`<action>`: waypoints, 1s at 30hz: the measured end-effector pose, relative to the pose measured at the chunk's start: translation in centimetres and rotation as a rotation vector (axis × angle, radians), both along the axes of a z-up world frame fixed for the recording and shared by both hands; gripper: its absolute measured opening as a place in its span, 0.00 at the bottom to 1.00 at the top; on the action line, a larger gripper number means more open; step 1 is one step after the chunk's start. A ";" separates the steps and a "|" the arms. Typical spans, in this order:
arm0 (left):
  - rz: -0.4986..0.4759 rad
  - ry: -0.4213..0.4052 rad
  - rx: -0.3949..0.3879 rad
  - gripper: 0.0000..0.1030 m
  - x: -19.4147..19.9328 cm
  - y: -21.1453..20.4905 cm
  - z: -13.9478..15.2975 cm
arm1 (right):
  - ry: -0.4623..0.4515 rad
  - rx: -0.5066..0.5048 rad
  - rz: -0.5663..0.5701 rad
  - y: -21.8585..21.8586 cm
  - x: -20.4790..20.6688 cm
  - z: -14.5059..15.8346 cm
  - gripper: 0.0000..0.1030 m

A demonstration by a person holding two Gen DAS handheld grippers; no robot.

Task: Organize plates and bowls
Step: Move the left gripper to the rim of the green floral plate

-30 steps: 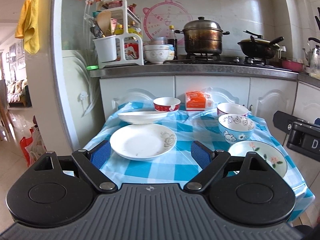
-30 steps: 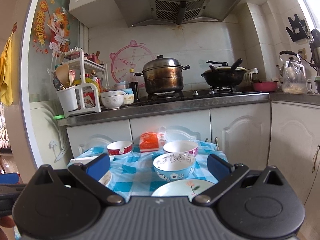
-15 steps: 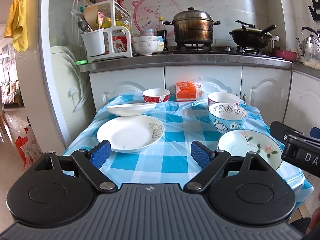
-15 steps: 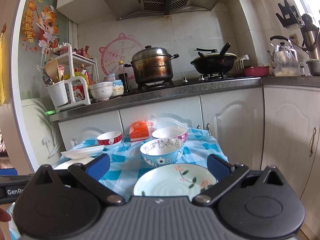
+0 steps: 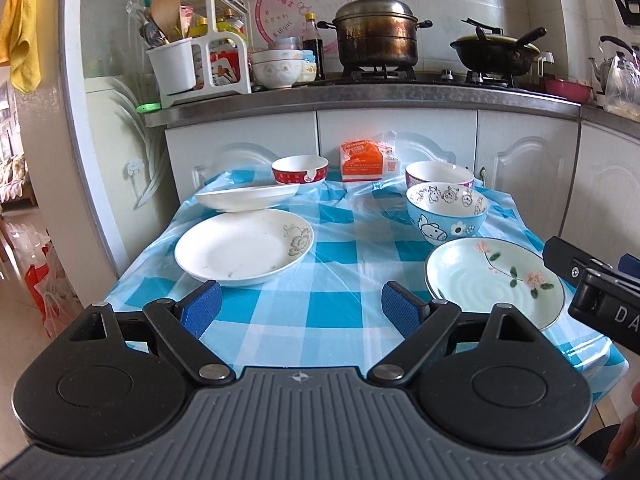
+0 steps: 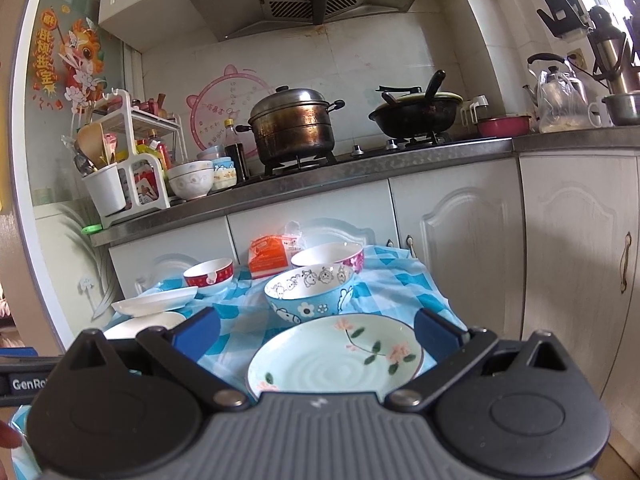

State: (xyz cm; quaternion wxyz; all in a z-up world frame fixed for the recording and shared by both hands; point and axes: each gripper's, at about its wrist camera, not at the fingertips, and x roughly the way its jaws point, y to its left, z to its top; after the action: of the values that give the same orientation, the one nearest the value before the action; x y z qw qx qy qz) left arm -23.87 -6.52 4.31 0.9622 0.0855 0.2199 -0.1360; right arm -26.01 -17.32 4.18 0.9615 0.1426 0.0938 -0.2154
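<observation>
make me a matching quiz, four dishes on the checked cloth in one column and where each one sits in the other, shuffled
Dishes:
1. red bowl
2. cartoon bowl
3. flower plate
4. white plate

Places:
A. near right corner
B. far left, beside the orange pack
C. near left
D. right side, between the flower plate and the pink-rimmed bowl

Pairs: 1-B, 2-D, 3-A, 4-C

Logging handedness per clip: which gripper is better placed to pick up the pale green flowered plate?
Right. The right gripper is open with the flowered plate centred between its fingers. The left gripper, also open, faces bare tablecloth, nearer the big white plate.
</observation>
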 end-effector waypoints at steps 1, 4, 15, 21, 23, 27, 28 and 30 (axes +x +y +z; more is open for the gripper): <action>-0.003 0.001 0.002 1.00 0.0 -0.2 -0.1 | 0.000 -0.002 0.001 -0.1 0.0 -0.1 0.99; -0.013 0.005 0.015 1.00 0.1 -0.8 -0.4 | -0.004 0.002 0.014 -0.4 0.0 -0.3 0.99; -0.049 0.049 0.027 1.00 0.6 -2.1 -1.4 | 0.046 0.053 0.035 -2.0 0.4 -1.5 0.99; -0.095 0.083 -0.022 1.00 1.9 -2.6 -2.4 | 0.052 0.148 -0.018 -4.4 0.1 -2.3 0.99; -0.107 0.092 -0.049 1.00 2.4 -2.8 -2.9 | 0.047 0.206 -0.031 -5.5 0.0 -2.9 0.99; -0.133 0.116 -0.122 1.00 3.4 -2.9 -3.7 | 0.044 0.284 -0.037 -7.4 0.1 -4.1 0.99; -0.140 0.121 -0.144 1.00 3.7 -2.9 -3.8 | 0.038 0.299 -0.034 -7.8 0.2 -4.3 0.99; -0.150 0.126 -0.177 1.00 4.0 -3.2 -4.0 | 0.023 0.317 -0.022 -8.4 0.3 -4.4 0.99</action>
State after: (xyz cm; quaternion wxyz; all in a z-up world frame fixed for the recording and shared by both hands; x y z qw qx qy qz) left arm -19.86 -9.69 0.29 0.9374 0.0076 0.2600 -0.2314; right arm -25.69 -25.73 -0.27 0.9234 0.2912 0.1360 -0.2099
